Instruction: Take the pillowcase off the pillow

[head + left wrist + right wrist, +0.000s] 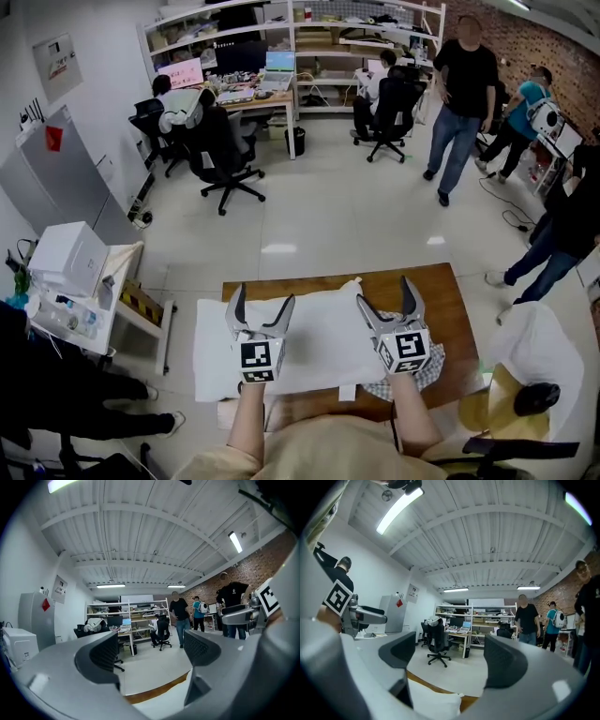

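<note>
- The left tool [262,298] and the right tool [384,292] cover parts of the pillow [319,342] toward the near edge of the tabletop [450,319].
- A checkered cloth [438,361] at the near right corner lies mostly under the right tool.
- In the right gripper view, only one pillow corner shows, cut off by the bottom edge.

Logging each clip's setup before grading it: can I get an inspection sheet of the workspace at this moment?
Surface: wooden table, bare wood along its far and right edges.
Job's things: white pillow lies flat across the table; pillowcase apparently not yet pulled off.
Clutter: checkered cloth at the near right edge.
Grippers: left hand-held gripper and right hand-held gripper both open, empty, above the pillow.
Cables: one cable trails on the floor at right.
Surroundings: office; standing people, office chairs, shelves.
</note>
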`<action>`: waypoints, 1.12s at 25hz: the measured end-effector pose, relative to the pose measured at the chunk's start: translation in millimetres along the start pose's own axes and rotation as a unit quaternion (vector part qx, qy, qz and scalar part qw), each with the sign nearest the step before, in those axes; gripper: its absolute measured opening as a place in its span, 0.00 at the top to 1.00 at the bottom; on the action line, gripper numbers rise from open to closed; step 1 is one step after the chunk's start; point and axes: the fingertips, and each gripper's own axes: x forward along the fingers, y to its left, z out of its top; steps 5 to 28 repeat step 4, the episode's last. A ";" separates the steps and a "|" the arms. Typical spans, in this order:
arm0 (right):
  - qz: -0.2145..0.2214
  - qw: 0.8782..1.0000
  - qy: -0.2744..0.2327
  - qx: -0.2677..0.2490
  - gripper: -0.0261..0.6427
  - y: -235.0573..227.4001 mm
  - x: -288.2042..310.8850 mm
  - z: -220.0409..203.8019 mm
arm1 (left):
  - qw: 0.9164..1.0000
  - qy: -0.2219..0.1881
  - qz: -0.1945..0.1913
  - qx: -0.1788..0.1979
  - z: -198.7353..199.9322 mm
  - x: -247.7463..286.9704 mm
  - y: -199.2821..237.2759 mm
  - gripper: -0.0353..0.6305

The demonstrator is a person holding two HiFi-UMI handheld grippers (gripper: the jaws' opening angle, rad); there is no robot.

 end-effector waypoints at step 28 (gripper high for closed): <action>-0.023 1.000 0.002 -0.006 0.30 -23.6 31.8 12.2 | 0.999 -0.017 0.025 0.010 11.9 31.6 13.9 0.28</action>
